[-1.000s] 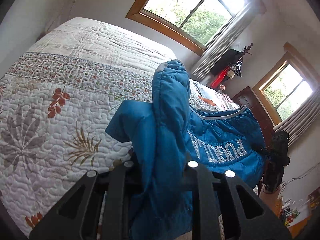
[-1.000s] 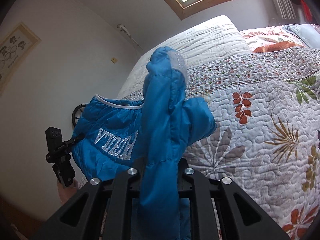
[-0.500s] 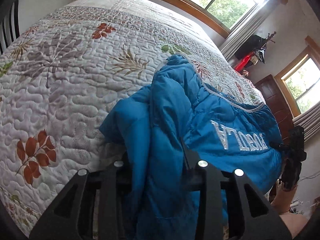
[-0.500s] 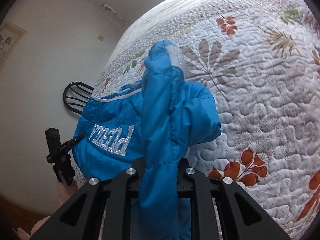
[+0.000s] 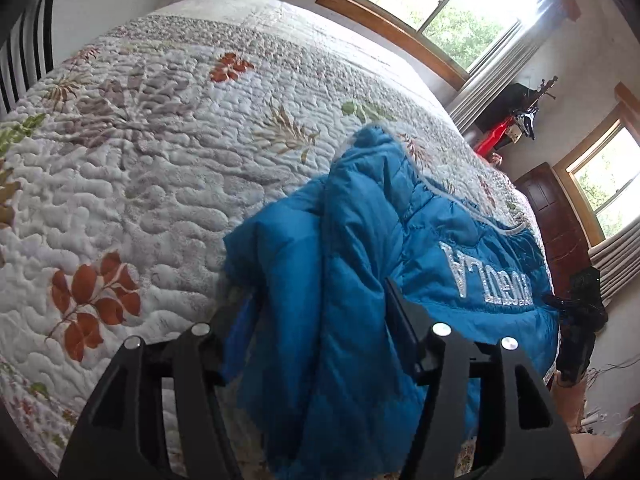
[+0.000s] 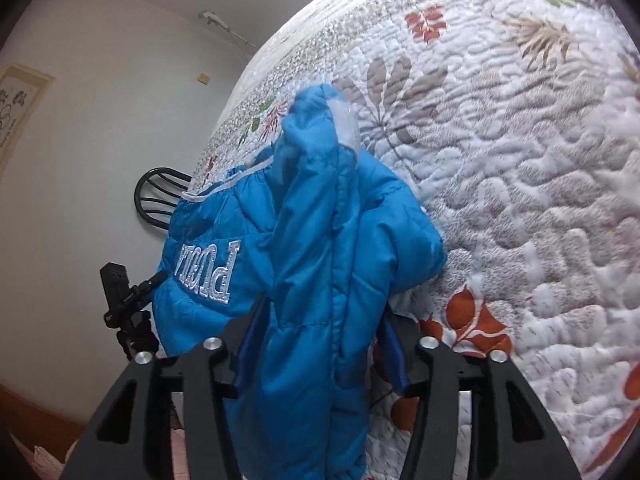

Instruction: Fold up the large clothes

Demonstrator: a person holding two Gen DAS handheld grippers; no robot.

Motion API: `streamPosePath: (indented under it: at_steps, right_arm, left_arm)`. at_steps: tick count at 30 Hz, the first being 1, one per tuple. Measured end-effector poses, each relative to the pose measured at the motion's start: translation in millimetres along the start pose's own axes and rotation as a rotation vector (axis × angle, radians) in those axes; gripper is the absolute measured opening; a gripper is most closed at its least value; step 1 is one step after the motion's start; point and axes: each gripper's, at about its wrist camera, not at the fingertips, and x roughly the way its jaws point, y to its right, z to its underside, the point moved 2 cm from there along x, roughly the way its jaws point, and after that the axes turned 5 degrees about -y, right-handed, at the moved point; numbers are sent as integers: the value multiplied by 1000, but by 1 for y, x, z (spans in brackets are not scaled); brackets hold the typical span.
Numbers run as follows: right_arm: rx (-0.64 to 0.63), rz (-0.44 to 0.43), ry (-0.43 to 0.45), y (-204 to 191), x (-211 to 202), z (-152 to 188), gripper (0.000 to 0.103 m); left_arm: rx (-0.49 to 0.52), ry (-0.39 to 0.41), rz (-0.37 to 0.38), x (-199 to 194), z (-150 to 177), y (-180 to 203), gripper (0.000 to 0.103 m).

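Jacket (image 5: pixel 360 264): blue, quilted, puffy, with silver embroidered lettering on one panel and a pale grey trim along its edge. It lies bunched at the near edge of the bed, one padded fold standing up and draped toward each camera. In the right wrist view the jacket (image 6: pixel 320 240) shows a grey patch at the top of its raised fold.

Left claw (image 5: pixel 320 320): jaws opening. A thick fold of the jacket hangs between them; a gap shows beside the fabric on the left, and the pads no longer press on it.

Right claw (image 6: pixel 324 328): jaws opening likewise. Another fold of the jacket hangs between them, loose, with space visible along the right pad.

Bed (image 5: pixel 160 160): covered by a white quilt printed with rust, grey, tan and green leaves; it fills most of both views. The same quilt (image 6: pixel 520 160) runs out to the right of the jacket in the right wrist view.

Chair (image 6: pixel 160 196): black, curved slat back, against the wall beyond the jacket.

Windows (image 5: pixel 436 12): wood-framed, two of them, with grey curtains beside them.

Opposite claw seen small at the frame edge in each view: right one (image 5: pixel 580 312), left one (image 6: pixel 128 304).
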Motion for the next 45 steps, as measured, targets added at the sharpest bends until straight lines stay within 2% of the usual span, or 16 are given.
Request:
streamPosePath:
  at_steps: [3, 5, 9, 14, 16, 18, 21, 24, 27, 30, 32, 35, 38, 40, 43, 45]
  right_arm:
    - [-54, 76, 44, -12, -22, -16, 64]
    - [-112, 105, 47, -24, -22, -35, 68]
    - [-186, 182, 33, -41, 5, -79, 71]
    - [-198, 200, -81, -35, 51, -109, 69]
    - [-201, 243, -97, -34, 61, -114, 49]
    - [-196, 238, -102, -33, 64, -118, 24]
    - [-191, 192, -60, -36, 54, -125, 13]
    - [-178, 129, 2, -39, 37, -134, 11]
    - [-159, 153, -5, -34, 44, -141, 11]
    - [-109, 212, -85, -12, 74, -140, 11]
    - [-74, 197, -115, 5, 89, -135, 14]
    - [-38, 141, -106, 16, 90, -134, 14]
    - [-38, 157, -101, 15, 88, -133, 15]
    - [-42, 192, -94, 13, 85, -132, 27]
    - [-28, 196, -69, 11, 76, -130, 36]
    - [-40, 205, -43, 8, 63, -125, 40]
  left_arm:
    - [55, 77, -31, -27, -12, 12, 73]
    - [114, 80, -56, -26, -27, 29, 77]
    - [212, 0, -95, 14, -64, 54, 79]
    - [218, -102, -77, 67, -96, 59, 77]
    - [232, -135, -69, 81, -101, 63, 64]
    - [230, -150, -108, 92, -105, 67, 38]
    - [186, -137, -76, 92, -114, 64, 19]
    - [167, -58, -54, 76, -121, 66, 15]
    - [179, -45, -94, 78, -124, 69, 15]
    - [202, -129, -179, 111, -117, 60, 16]
    - [193, -168, -185, 128, -112, 49, 20]
    - [167, -162, -159, 129, -111, 40, 24]
    - [174, -162, -176, 130, -110, 41, 28]
    - [169, -160, -182, 128, -111, 42, 30]
    - [117, -152, -175, 117, -112, 38, 47]
    - [88, -123, -164, 103, -110, 34, 48]
